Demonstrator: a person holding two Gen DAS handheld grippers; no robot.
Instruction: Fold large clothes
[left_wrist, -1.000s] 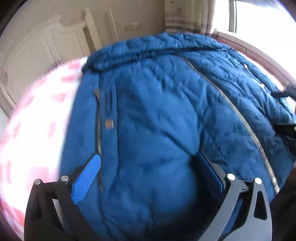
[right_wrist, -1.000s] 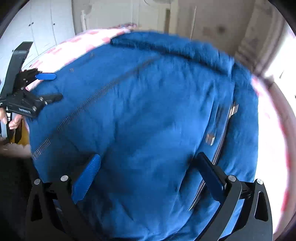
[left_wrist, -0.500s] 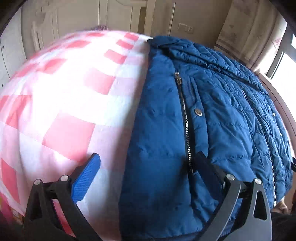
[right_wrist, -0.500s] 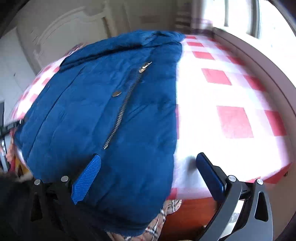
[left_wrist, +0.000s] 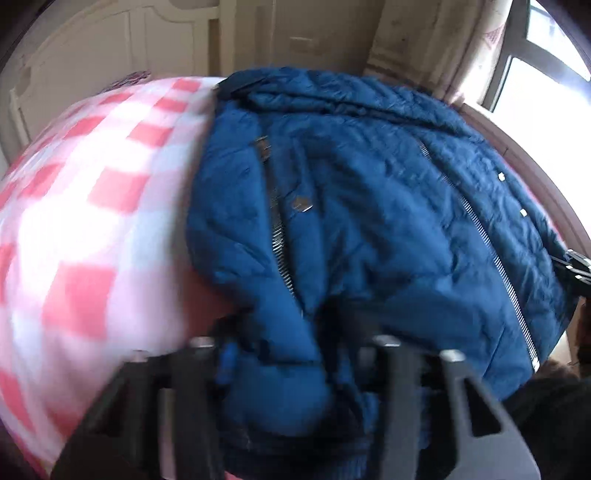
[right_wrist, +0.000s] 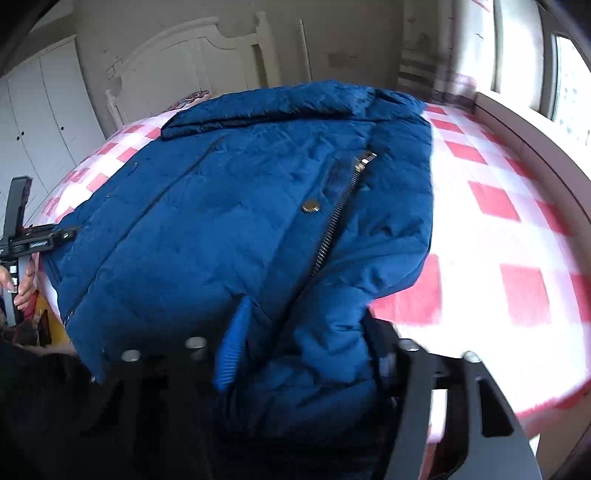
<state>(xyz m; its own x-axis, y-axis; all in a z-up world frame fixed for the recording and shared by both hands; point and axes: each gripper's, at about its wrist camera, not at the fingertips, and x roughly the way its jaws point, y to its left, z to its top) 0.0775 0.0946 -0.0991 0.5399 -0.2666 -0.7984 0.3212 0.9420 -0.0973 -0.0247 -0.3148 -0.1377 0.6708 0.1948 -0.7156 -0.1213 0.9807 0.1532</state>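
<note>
A: Where does the jacket (left_wrist: 369, 221) lie?
B: On the bed (left_wrist: 92, 221), ahead of both grippers, its near hem between the fingers (right_wrist: 232, 347).
A: And the headboard (right_wrist: 192, 62)?
B: Beyond the jacket's collar.

A second ago both claws hung wide open over the middle of the blue puffer jacket (left_wrist: 369, 221); now each sits at a bottom corner of it. The left claw (left_wrist: 280, 354) is closing with a bunch of the hem between its fingers. The right claw (right_wrist: 306, 350) is closing likewise, the opposite corner's padding gathered between its blue pads (right_wrist: 232, 347).
</note>
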